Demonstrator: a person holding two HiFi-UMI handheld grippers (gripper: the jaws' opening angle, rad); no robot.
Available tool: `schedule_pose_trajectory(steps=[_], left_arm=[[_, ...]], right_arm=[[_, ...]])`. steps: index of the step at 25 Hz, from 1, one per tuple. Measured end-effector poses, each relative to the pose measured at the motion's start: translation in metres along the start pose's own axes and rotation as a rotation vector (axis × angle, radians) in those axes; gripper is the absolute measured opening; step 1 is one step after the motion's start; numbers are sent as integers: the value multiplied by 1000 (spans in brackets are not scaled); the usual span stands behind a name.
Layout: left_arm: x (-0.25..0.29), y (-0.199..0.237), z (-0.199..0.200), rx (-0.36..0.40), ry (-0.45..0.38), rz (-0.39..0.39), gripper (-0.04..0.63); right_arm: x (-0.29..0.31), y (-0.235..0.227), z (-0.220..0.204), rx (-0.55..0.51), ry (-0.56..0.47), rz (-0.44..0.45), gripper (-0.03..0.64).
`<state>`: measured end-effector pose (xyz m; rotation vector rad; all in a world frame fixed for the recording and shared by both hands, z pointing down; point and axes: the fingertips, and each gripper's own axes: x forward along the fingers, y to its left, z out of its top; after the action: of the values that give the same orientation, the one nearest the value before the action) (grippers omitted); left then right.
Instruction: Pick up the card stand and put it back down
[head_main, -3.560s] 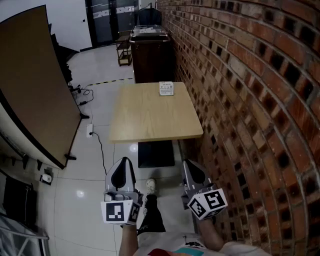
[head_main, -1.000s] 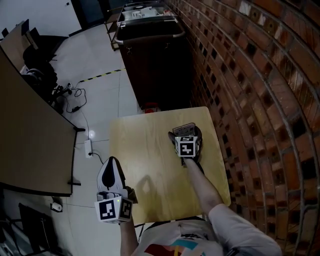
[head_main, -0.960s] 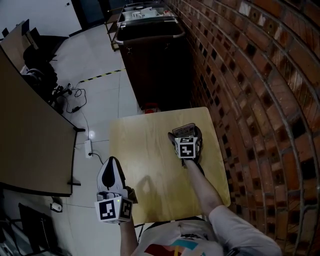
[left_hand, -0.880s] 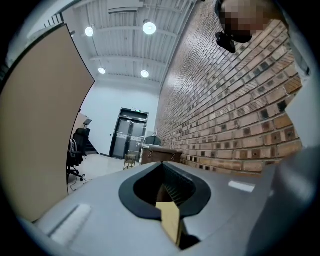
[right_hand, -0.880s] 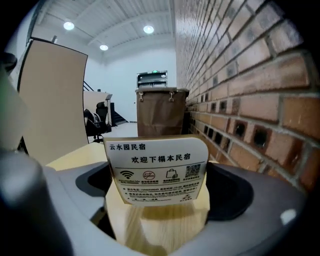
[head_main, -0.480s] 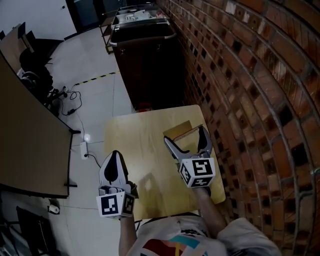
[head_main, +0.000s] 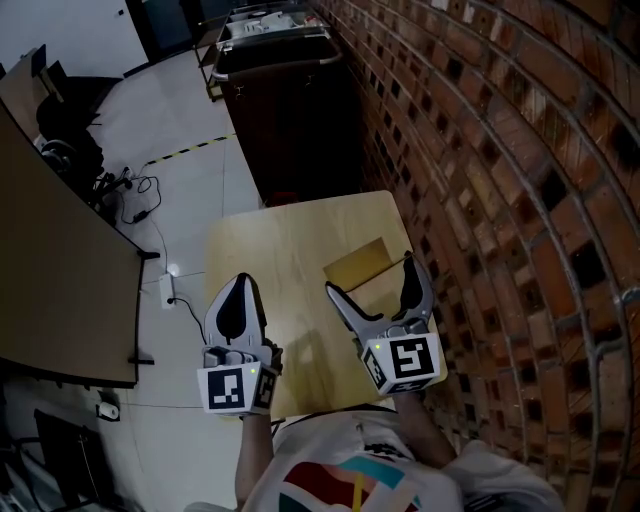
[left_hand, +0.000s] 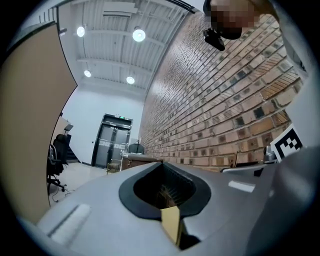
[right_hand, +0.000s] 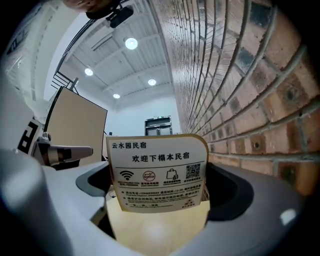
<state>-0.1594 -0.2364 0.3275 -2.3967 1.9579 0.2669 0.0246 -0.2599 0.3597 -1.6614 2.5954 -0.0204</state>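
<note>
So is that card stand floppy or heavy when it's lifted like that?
Probably stiff: the card stand stays flat and unbent between the right gripper's jaws. Likely light, since one gripper carries it alone. Its smooth face may be slippery.

The head view is dim and underexposed, with pale glare on the floor (head_main: 190, 110). Round ceiling lamps (left_hand: 139, 35) flare white in both gripper views, lighting from above. Fisheye bending curves the wall (head_main: 520, 150) and blackens the corners. The card (right_hand: 157, 172) shows sharp print, but its near base is blurred.
</note>
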Motion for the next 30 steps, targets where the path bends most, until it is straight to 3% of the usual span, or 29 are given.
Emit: schedule_pose_trajectory(steps=[10, 25, 30], left_arm=[[-9, 0, 9, 52, -17, 27, 5], [-13, 4, 12, -12, -41, 39, 5], [-14, 6, 9, -26, -36, 43, 5]], right_arm=[[-6, 5, 5, 14, -12, 15, 566], [-12, 6, 1, 38, 9, -5, 566], [7, -10, -25, 67, 64, -52, 566]])
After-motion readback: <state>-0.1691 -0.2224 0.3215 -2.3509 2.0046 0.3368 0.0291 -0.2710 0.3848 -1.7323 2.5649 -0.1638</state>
